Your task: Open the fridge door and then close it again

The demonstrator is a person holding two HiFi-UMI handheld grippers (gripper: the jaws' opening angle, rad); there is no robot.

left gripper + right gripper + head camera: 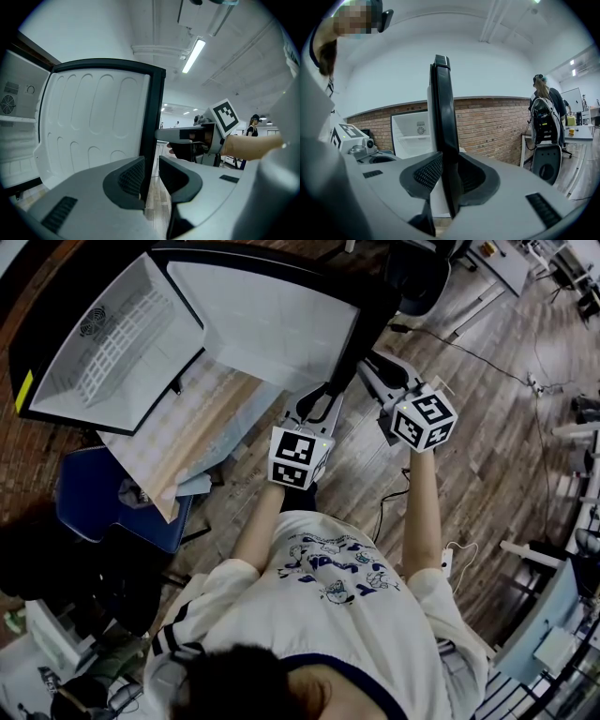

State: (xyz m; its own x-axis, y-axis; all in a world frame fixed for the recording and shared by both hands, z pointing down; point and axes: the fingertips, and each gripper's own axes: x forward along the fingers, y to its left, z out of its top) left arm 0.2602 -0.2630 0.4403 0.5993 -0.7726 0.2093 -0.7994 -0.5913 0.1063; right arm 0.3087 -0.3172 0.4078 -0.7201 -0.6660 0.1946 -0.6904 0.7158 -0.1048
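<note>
Two jaws of the right gripper (pixel 450 176) pinch the thin edge of the fridge door (pixel 272 324). The left gripper (pixel 151 176) has the same edge between its jaws and seems to pinch it too. The door stands wide open beside the fridge (pixel 103 343).

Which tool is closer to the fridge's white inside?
Left. The left tool grips the door by its edge, on the side toward the fridge; the right tool grips that edge farther out.
</note>
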